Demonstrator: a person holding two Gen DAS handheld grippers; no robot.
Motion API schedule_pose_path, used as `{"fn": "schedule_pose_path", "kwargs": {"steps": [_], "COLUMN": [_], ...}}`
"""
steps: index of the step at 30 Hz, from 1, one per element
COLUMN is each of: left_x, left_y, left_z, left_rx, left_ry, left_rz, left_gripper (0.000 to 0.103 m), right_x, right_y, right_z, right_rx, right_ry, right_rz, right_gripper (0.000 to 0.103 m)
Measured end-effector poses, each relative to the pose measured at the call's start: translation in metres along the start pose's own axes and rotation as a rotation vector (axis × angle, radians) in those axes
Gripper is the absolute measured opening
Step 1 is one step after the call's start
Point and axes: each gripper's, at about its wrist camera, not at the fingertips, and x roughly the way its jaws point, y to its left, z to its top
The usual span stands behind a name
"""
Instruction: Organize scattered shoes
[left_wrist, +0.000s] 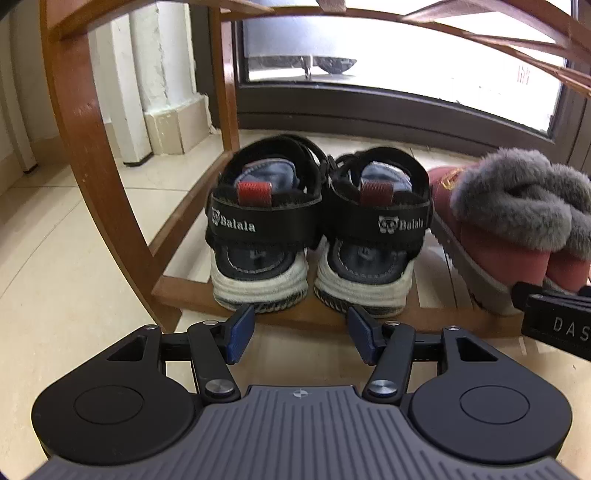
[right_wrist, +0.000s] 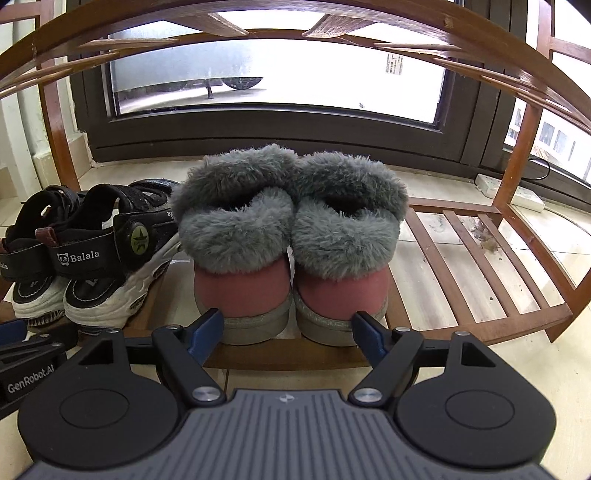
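Two black "Balala" sandals (left_wrist: 258, 236) (left_wrist: 373, 240) stand side by side, heels toward me, on the bottom slats of a wooden shoe rack (left_wrist: 177, 291). My left gripper (left_wrist: 301, 328) is open just in front of their heels, with nothing between its blue pads. To their right stands a pair of pink slippers with grey fur cuffs (right_wrist: 242, 258) (right_wrist: 343, 258), also heels toward me. My right gripper (right_wrist: 288, 328) is open wide, its tips just in front of the outer heel edges, and I see no squeeze on the soles. In the right wrist view the sandals (right_wrist: 92, 266) sit at the left.
The rack's bottom slats (right_wrist: 480, 280) to the right of the slippers are bare, with some dirt on the floor beneath. An upper shelf of slats (right_wrist: 295, 33) arches overhead. A dark-framed glass door (right_wrist: 258, 125) is behind, and a white power strip (right_wrist: 517, 194) lies by the rack's right post.
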Motion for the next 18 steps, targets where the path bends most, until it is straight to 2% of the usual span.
{"fn": "schedule_pose_path", "kwargs": {"steps": [8,14,18], "left_x": [-0.020,-0.063,-0.111], "left_y": [0.005,0.008,0.015], "left_z": [-0.010,-0.008,-0.007], "left_rx": [-0.011,-0.051,-0.091], "left_ry": [0.038,0.049,0.042], "left_rz": [-0.004,-0.011,-0.024], "left_gripper": [0.059,0.059,0.059], "right_x": [-0.021,-0.056,-0.087], "right_y": [-0.005,-0.010,-0.015], "right_z": [-0.008,-0.015,-0.016], "right_rx": [0.004,0.022,0.032], "right_ry": [0.024,0.059,0.073], "right_rz": [0.022,0.032,0.034], "right_gripper": [0.081,0.081,0.081]}}
